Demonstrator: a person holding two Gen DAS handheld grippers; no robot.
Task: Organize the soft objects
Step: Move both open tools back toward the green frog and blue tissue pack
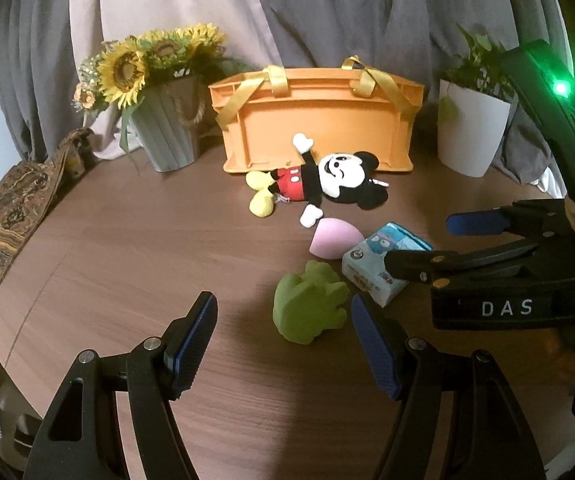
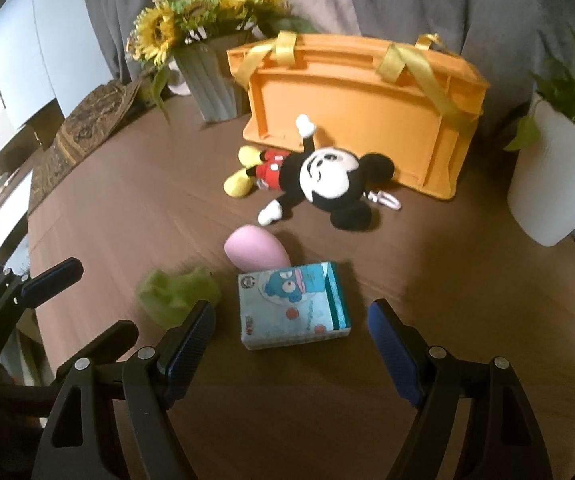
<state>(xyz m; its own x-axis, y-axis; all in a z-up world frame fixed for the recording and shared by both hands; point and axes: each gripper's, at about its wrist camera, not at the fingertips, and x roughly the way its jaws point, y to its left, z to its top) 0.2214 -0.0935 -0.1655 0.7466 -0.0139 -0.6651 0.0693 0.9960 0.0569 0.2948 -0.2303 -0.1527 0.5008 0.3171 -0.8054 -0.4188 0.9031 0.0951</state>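
Note:
A Mickey Mouse plush (image 1: 327, 184) (image 2: 315, 184) lies on its back in front of an orange crate (image 1: 315, 120) (image 2: 359, 112) with yellow ribbon handles. Nearer lie a pink egg-shaped sponge (image 1: 333, 236) (image 2: 255, 250), a green foam shape (image 1: 309, 308) (image 2: 179, 294) and a light blue tissue pack (image 1: 371, 268) (image 2: 291, 308). My left gripper (image 1: 282, 303) (image 2: 91, 300) is open, just short of the green foam and holding nothing. My right gripper (image 2: 290, 308) (image 1: 435, 244) is open above the tissue pack, its pads clear of it.
All of this sits on a brown wooden table (image 1: 127, 240). Sunflowers in a grey pot (image 1: 167, 132) (image 2: 211, 80) stand left of the crate, a white planter (image 1: 471, 128) (image 2: 555, 184) stands right of it. A patterned cloth (image 1: 11, 208) lies at the left edge. Grey curtains hang behind.

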